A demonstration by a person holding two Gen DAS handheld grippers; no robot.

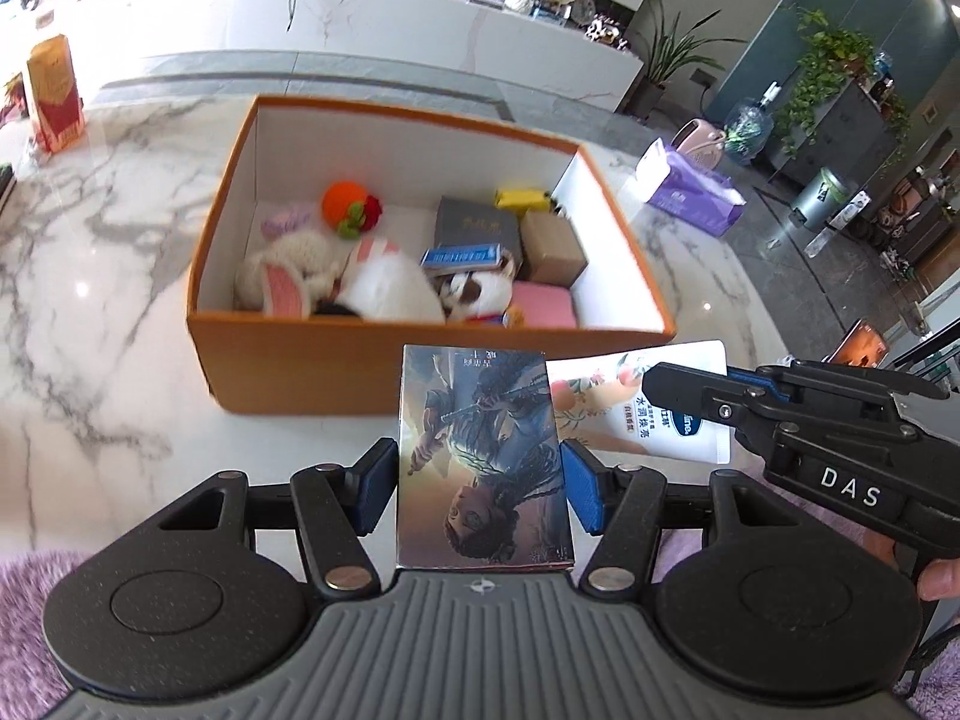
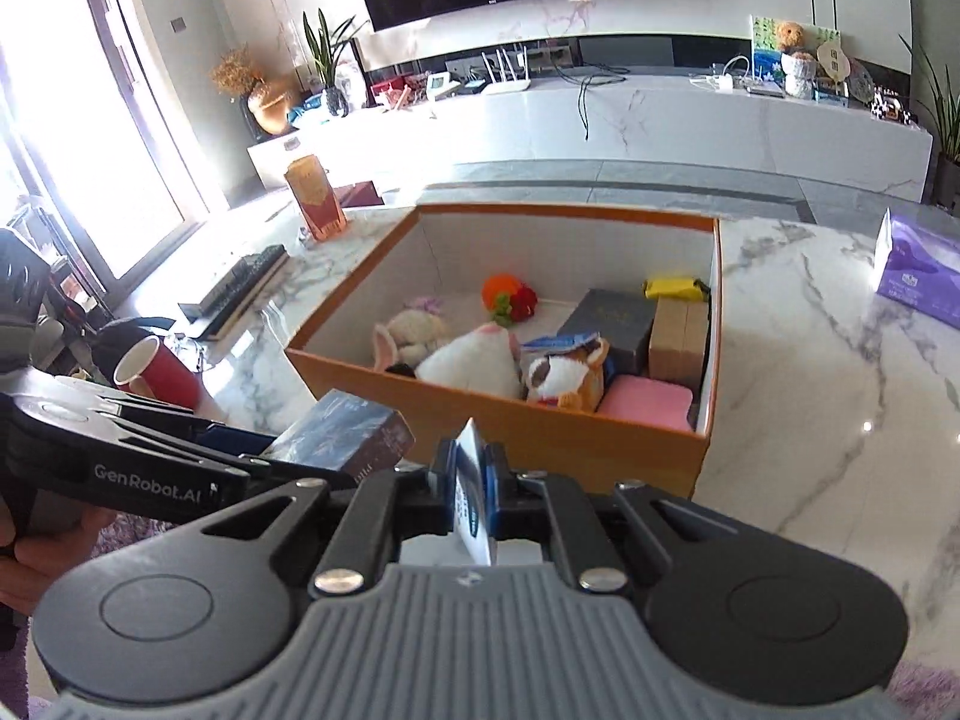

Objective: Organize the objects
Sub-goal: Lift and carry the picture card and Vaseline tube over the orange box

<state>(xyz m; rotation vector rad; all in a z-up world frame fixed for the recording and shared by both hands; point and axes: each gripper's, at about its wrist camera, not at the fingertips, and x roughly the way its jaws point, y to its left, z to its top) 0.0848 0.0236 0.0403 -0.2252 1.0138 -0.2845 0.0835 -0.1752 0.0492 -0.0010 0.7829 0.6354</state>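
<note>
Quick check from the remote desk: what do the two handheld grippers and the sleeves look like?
Both are black linkage frames on ribbed grey bodies with round black side discs, silver pivot pins and blue pads on the jaws. The left gripper reads GenRobot.AI on its side; the right gripper reads DAS. The sleeve is fuzzy lilac.

Orange box (image 1: 336, 360), open-topped w/ white inner walls, sat on the worktop (image 1: 90, 252), approx mid-surface. Inside lay plush toys, an orange knitted fruit (image 1: 343, 199), a grey book (image 1: 474, 227), a tan carton (image 1: 552, 249), a pink pad (image 1: 543, 305) & a yellow item (image 1: 521, 199). A card box (image 1: 483, 456) w/ illustrated cover was held upright off the worktop, near the orange box's front wall. A white lotion tube (image 1: 648, 402), floral print, was held flat just beside it.
</note>
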